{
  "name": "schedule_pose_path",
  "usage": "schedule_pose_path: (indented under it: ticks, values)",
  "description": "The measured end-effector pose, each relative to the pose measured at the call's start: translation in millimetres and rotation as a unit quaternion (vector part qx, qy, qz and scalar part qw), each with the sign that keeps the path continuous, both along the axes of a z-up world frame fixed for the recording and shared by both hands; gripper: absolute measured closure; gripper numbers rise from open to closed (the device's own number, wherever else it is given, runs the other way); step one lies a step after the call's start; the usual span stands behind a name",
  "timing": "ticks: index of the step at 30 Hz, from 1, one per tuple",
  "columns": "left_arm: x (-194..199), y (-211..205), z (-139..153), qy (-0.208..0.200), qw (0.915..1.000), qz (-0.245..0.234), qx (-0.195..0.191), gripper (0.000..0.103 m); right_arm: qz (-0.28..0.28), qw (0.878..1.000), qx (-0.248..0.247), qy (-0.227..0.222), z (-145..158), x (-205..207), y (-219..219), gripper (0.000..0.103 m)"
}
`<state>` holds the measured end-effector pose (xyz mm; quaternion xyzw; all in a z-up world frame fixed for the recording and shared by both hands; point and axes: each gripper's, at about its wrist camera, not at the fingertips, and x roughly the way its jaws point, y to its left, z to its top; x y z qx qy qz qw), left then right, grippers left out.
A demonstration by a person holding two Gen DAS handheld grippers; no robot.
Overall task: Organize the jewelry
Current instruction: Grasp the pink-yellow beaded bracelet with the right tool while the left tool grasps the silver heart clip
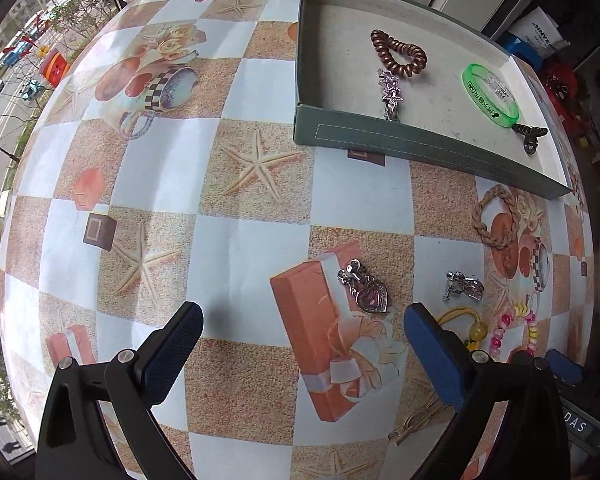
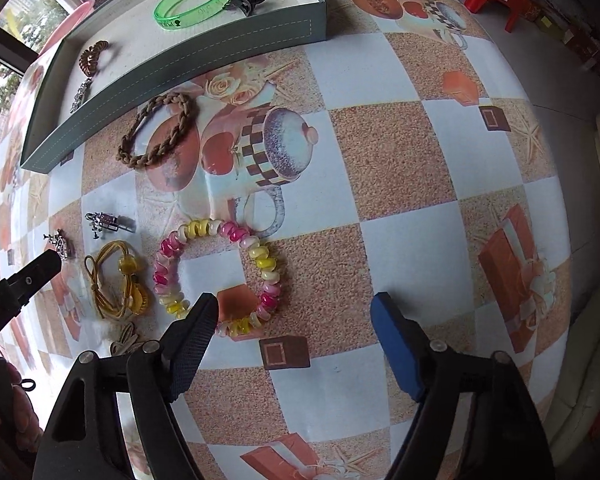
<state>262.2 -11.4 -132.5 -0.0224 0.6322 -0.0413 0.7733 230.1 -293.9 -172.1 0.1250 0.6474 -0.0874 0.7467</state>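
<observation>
Left wrist view: the left tool (image 1: 303, 336) hangs wide open and empty above the table (image 1: 252, 248), a heart pendant (image 1: 370, 294) lying between its fingers.

Right wrist view: the right tool (image 2: 292, 322) gapes empty, its left finger overlapping the pink-yellow spiral bracelet (image 2: 220, 276); the tray (image 2: 188, 56) lies beyond.

In the grey-green box (image 1: 380, 142) at twelve o'clock lie a brown coil tie (image 1: 398, 53), a sparkly clip (image 1: 390, 94), a green bangle (image 1: 490, 94) and a black claw clip (image 1: 530, 134). Out on the desk (image 1: 236, 240): a braided ring (image 2: 160, 130), heart pendant (image 1: 370, 294), silver charm (image 1: 464, 286), yellow cord tie (image 2: 118, 280) and pink-yellow coil (image 2: 220, 276), all flat.
</observation>
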Motion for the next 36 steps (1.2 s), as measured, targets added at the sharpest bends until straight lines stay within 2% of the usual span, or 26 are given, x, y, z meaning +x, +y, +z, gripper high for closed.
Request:
schedule_pose_path:
  ticks: [1,6,8,9,12,15,17,19,20,22,24,25,26,36]
  values:
    - [1.1,-2.2,-2.5,0.001,1.0,-0.004,0.004,0.005,0.007,1.0,-0.006,0.001,-0.7,2.0,2.7,0.022]
    - [5.3,-11.3,-5.1,-0.007,0.9997,-0.019,0.011,0.006,0.034,0.999,-0.034,-0.001,-5.5,9.4,16.2,0.022]
    - [6.3,-20.7,-4.9,-0.014,0.9993,-0.027,0.024,0.01,0.038,0.999,-0.035,-0.002,-5.9,10.0,20.2,0.024]
    - [1.8,-38.2,-6.7,-0.017,0.9988,-0.032,0.032,0.012,0.04,0.999,-0.035,-0.003,-5.3,9.6,21.3,0.024]
    - [0.7,-47.6,-6.4,-0.023,0.9979,-0.045,0.039,0.016,0.049,0.998,-0.034,-0.006,-3.4,6.9,30.1,0.028]
    - [0.0,-60.5,-3.5,-0.029,0.9973,-0.055,0.039,0.028,0.06,0.997,-0.038,-0.012,-1.2,6.6,37.3,0.035]
    - [-0.1,-65.1,-1.7,-0.032,0.9967,-0.064,0.039,0.036,0.072,0.996,-0.04,-0.017,6.2,-4.8,42.2,0.046]
    - [0.4,-72.6,0.7,-0.036,0.9957,-0.076,0.038,0.052,0.081,0.996,-0.04,-0.019,7.0,-2.5,54.0,0.057]
    - [-3.2,-77.2,2.4,-0.037,0.9952,-0.082,0.038,0.057,0.084,0.995,-0.041,-0.02,7.8,-1.4,57.8,0.063]
    - [-4.9,-86.1,3.7,-0.037,0.9947,-0.089,0.035,0.071,0.087,0.995,-0.04,-0.02,9.5,0.4,64.2,0.069]
    - [-4.1,-88.7,3.4,-0.035,0.995,-0.09,0.027,0.071,0.088,0.995,-0.04,-0.021,12.7,2.6,69.8,0.078]
    - [-4.3,-88.3,4.3,-0.034,0.9953,-0.089,0.021,0.071,0.087,0.995,-0.039,-0.022,12.9,2.4,70.0,0.089]
    - [-4.4,-88.7,4.8,-0.032,0.9956,-0.087,0.016,0.071,0.085,0.995,-0.038,-0.022,12.9,2.1,69.5,0.093]
    - [-12.4,-74.3,15.6,-0.032,0.9967,-0.073,-0.011,0.071,0.038,0.999,0.006,-0.032,20.0,-7.3,41.0,0.094]
